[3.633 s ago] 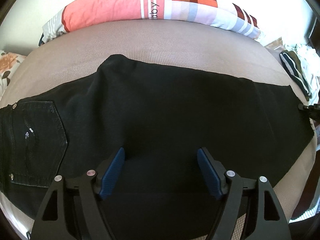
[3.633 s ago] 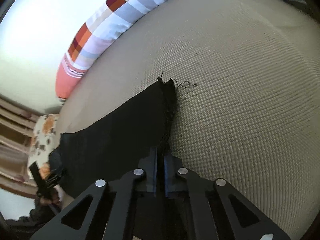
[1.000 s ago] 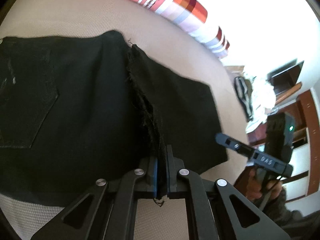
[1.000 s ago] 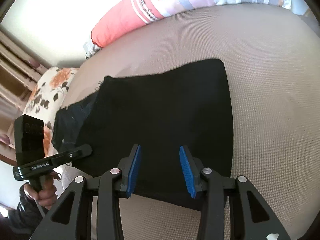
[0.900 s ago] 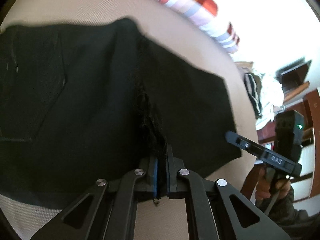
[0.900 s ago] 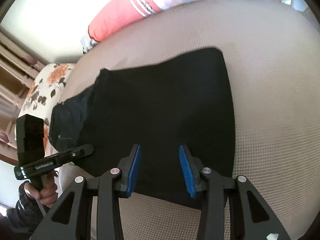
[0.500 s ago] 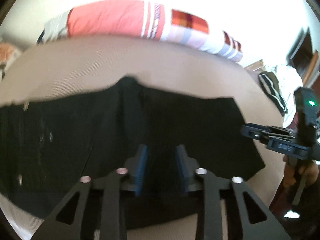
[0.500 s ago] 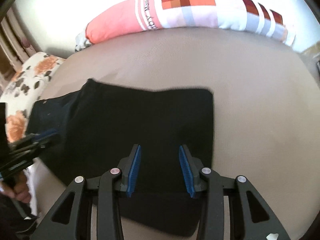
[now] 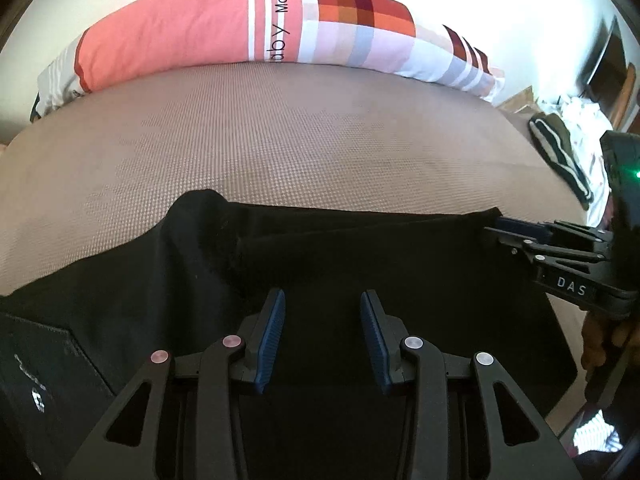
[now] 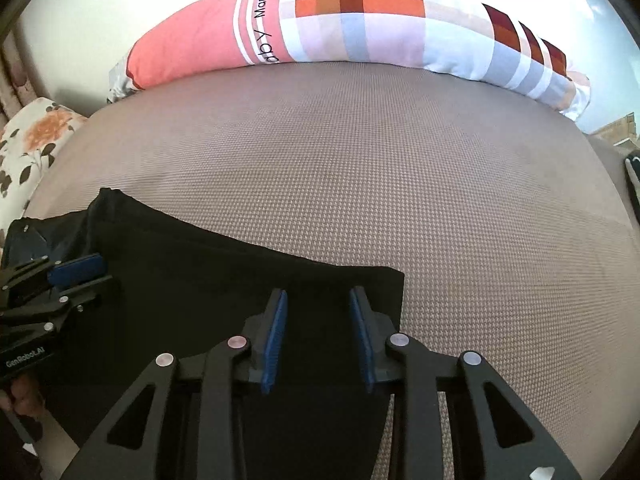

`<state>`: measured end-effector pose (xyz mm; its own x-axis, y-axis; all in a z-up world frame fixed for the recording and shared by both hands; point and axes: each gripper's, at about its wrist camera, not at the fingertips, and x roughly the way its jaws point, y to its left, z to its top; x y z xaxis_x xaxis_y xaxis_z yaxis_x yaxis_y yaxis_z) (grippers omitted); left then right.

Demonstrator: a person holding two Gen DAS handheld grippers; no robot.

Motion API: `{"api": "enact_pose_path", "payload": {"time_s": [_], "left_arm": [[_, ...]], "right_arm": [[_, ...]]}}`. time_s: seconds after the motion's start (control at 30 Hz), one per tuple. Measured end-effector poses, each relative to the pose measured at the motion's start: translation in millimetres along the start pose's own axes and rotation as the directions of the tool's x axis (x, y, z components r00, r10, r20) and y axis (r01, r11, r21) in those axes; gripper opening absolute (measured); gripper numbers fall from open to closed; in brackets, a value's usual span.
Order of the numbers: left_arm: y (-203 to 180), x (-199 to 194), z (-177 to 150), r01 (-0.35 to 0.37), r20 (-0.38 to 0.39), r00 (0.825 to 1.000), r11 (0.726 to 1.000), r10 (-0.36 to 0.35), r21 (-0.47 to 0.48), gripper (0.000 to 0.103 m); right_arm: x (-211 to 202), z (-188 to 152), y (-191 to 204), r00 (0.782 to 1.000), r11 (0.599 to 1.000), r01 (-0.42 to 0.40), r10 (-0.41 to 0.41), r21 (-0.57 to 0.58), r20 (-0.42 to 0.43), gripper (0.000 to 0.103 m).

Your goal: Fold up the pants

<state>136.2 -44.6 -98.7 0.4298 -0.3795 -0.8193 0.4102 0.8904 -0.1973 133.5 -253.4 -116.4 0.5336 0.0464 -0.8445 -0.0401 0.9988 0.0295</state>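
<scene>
The black pants (image 9: pixel 360 264) lie flat on the beige bed, folded over so the leg ends rest on the upper part; a back pocket (image 9: pixel 44 364) shows at the lower left. My left gripper (image 9: pixel 322 312) is open and empty, hovering over the middle of the fold. My right gripper (image 10: pixel 318 312) is open and empty above the pants (image 10: pixel 224 284) near their right folded edge. The right gripper also shows at the right of the left wrist view (image 9: pixel 560 248), and the left gripper at the left of the right wrist view (image 10: pixel 60 280).
A long pink and checked pillow (image 9: pixel 256 28) lies along the far edge of the bed (image 10: pixel 400 168). A floral pillow (image 10: pixel 28 148) is at the left. A pile of clothes (image 9: pixel 568 152) sits off the bed's right end.
The right gripper carried the leg ends over and let go; the left gripper, shut on the leg-end edge a second ago, has opened. Both have swung to face the pillow.
</scene>
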Motion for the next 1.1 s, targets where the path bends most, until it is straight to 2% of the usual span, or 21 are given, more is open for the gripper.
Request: {"api": "enact_pose_path", "payload": {"time_s": [0.2, 0.27, 0.33, 0.47, 0.7, 0.83, 0.93, 1.1], "left_arm": [[-4, -4, -5, -0.012, 0.008, 1.000, 1.000, 0.012, 0.027, 0.042], [-4, -8, -9, -0.001, 0.005, 1.000, 1.000, 0.000, 0.024, 0.047], [-5, -15, -19, -0.010, 0.023, 1.000, 1.000, 0.009, 0.027, 0.048], [-8, -28, -40, -0.056, 0.049, 0.997, 0.997, 0.054, 0.049, 0.054], [6, -53, -73, -0.053, 0.012, 0.999, 0.999, 0.053, 0.009, 0.055], [21, -89, -75, -0.080, 0.049, 0.996, 0.997, 0.081, -0.014, 0.055], [41, -126, -71, -0.093, 0.098, 0.990, 0.993, 0.100, -0.068, 0.055], [77, -182, -63, -0.122, 0.156, 0.978, 0.988, 0.137, -0.098, 0.061]], "right_arm": [[0, 2, -2, 1.000, 1.000, -0.015, 0.015, 0.008, -0.004, 0.031], [-2, 4, 0, 1.000, 1.000, -0.016, 0.016, -0.005, -0.009, 0.035], [-7, 3, 5, 1.000, 0.999, -0.015, 0.015, -0.028, -0.006, 0.039], [-22, 1, 16, 1.000, 0.998, 0.001, 0.000, -0.067, 0.025, 0.040], [-49, -10, 32, 0.998, 0.997, -0.043, 0.046, -0.071, 0.045, 0.042], [-51, -23, 48, 0.997, 0.992, -0.070, 0.072, -0.107, 0.019, 0.042], [-44, -35, 61, 0.996, 0.988, -0.086, 0.084, -0.127, -0.024, 0.042], [-38, -50, 83, 0.986, 0.979, -0.152, 0.140, -0.140, -0.087, 0.042]]}}
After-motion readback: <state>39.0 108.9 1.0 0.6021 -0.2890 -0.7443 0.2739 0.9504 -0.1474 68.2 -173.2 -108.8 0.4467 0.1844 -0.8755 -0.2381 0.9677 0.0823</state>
